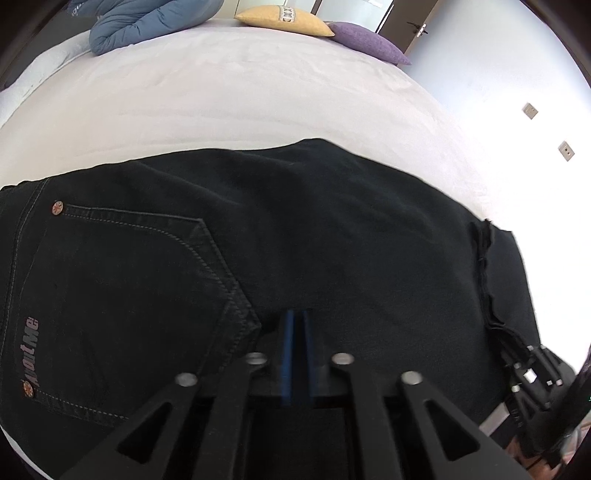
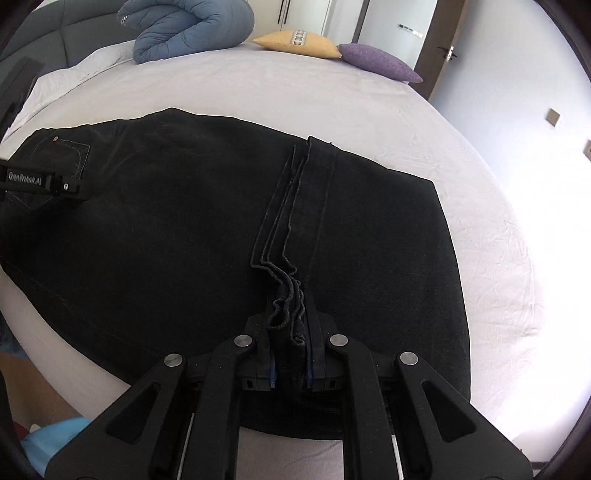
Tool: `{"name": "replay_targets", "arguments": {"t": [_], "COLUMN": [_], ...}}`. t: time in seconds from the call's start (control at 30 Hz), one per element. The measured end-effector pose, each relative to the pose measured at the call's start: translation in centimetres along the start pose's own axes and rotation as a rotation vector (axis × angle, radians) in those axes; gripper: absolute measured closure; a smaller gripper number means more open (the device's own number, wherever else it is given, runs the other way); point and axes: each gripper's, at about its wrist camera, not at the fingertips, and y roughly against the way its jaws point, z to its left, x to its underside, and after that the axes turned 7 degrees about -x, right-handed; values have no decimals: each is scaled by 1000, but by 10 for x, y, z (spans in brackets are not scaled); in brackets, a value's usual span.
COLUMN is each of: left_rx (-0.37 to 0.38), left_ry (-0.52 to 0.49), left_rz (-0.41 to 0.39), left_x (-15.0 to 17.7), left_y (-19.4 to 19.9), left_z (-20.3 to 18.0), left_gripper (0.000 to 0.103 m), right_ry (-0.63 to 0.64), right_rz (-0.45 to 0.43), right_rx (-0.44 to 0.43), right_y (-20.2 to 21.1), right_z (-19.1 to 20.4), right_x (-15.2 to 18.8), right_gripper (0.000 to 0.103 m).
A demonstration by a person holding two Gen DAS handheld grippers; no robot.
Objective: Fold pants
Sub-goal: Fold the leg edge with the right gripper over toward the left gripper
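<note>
Black jeans lie folded on the bed, waist and back pocket at the left, leg hems folded back onto the middle. My right gripper is shut on the bunched hem edges near the front of the jeans. My left gripper rests low over the seat area beside the pocket, its blue pads pressed together with nothing seen between them. The left gripper also shows in the right wrist view over the pocket. The right gripper shows at the left wrist view's right edge.
The bed has a pale lilac sheet. A rolled blue duvet, a yellow pillow and a purple pillow lie at the far end. The bed's right edge meets a white wall.
</note>
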Motion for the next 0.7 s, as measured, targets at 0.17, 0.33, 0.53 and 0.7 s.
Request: {"name": "replay_targets", "arguments": {"t": [0.17,0.33,0.53,0.7], "left_rx": [123,249,336,417], "left_ry": [-27,-34,-16,23], "left_rz": [-42,25,119,164], "left_x": [-8,-20,-31,-45], "left_y": [18,9,-15,-27], "left_z": [-31,-71,-106,-127], "left_gripper": [6,4,4,3], "right_ry": [22,25,-18,5], "right_rz": [-34,-74,-150,-198], "right_rx": [39,55,46,71], "right_y": [-3,-1,13,27], "right_z": [6,8,7,15], "right_x": [8,16,25,27], "right_gripper": [93,93,93,93]}}
